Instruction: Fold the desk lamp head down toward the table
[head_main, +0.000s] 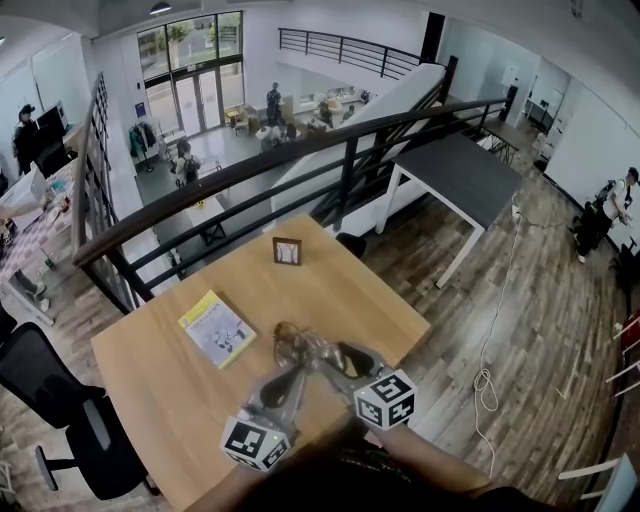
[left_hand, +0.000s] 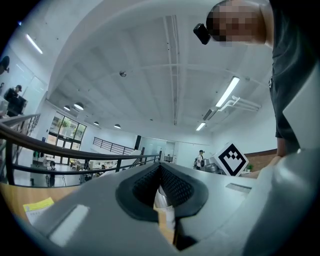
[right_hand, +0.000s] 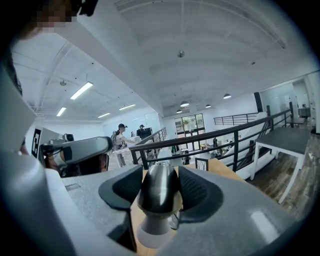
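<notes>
A small silver desk lamp stands on the wooden table near its front edge, with both grippers meeting at it. In the right gripper view the lamp's bullet-shaped silver head sits between the two dark pads of my right gripper, whose jaws stand wide alongside it without squeezing. My left gripper has its pads drawn together on a thin silver part of the lamp. In the head view the left gripper comes in from below and the right gripper from the lower right.
A yellow booklet lies to the left of the lamp. A small framed picture stands near the table's far edge. A black railing runs just beyond the table, and a black office chair sits at the left.
</notes>
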